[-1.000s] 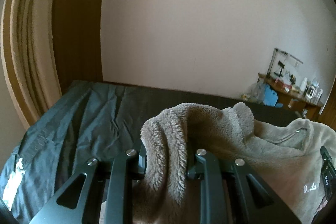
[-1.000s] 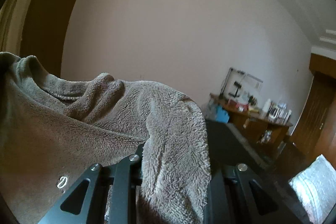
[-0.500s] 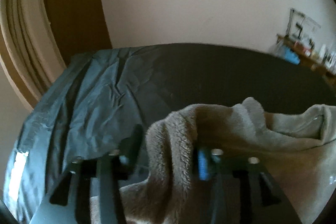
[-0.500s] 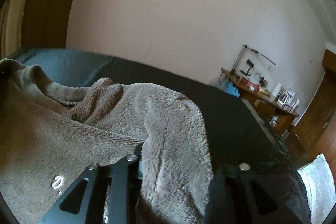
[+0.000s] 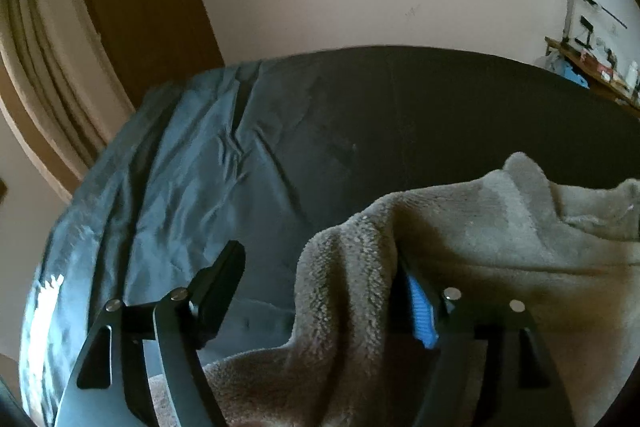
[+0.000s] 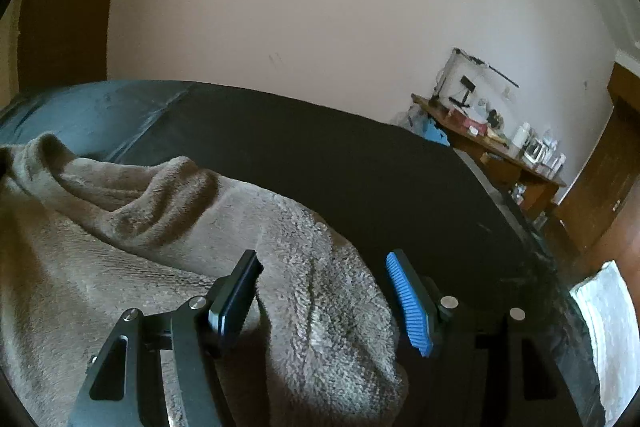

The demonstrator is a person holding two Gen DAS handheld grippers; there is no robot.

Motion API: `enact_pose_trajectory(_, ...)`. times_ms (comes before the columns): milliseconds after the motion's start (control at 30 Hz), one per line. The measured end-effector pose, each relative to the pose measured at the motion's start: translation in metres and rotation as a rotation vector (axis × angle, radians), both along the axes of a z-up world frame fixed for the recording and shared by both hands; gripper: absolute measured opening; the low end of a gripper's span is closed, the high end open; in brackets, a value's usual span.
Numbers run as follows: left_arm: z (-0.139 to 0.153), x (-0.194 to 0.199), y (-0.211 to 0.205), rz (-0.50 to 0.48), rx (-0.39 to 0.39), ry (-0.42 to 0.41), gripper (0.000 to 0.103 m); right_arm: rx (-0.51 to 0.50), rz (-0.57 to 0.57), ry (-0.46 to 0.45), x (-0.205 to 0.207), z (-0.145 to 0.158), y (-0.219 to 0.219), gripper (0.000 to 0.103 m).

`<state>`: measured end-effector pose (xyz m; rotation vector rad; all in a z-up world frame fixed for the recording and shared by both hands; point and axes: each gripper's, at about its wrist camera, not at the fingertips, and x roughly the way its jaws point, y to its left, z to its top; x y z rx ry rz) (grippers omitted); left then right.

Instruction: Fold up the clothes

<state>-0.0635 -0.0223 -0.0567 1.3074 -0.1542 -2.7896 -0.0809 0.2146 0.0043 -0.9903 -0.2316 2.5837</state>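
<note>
While jaws opening, both hand-held grippers straddle fleece garment (image 5: pixel 500 247) folds.

The fleece garment (image 6: pixel 160 227) lies on the bed (image 6: pixel 320 155), a cluttered desk (image 6: pixel 492 147) behind it.

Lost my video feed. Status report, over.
Left gripper and right gripper both opening, fleece garment between the jaws, draped on bed. Nothing in the way.
</note>
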Motion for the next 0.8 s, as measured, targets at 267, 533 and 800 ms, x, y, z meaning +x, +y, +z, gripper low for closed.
enact_pose_trajectory(267, 0.004, -0.001, -0.015, 0.016, 0.081, -0.067, 0.084, -0.053, 0.001, -0.165, -0.031, -0.027, 0.017, 0.076)
enact_pose_trajectory(533, 0.040, 0.063, -0.040, -0.061, -0.032, -0.009, 0.084, -0.083, 0.002, -0.160, -0.032, -0.027, 0.023, 0.076)
enact_pose_trajectory(800, 0.041, 0.126, -0.098, -0.062, -0.019, -0.021, 0.084, -0.082, 0.003, -0.157, -0.027, -0.026, 0.018, 0.076)
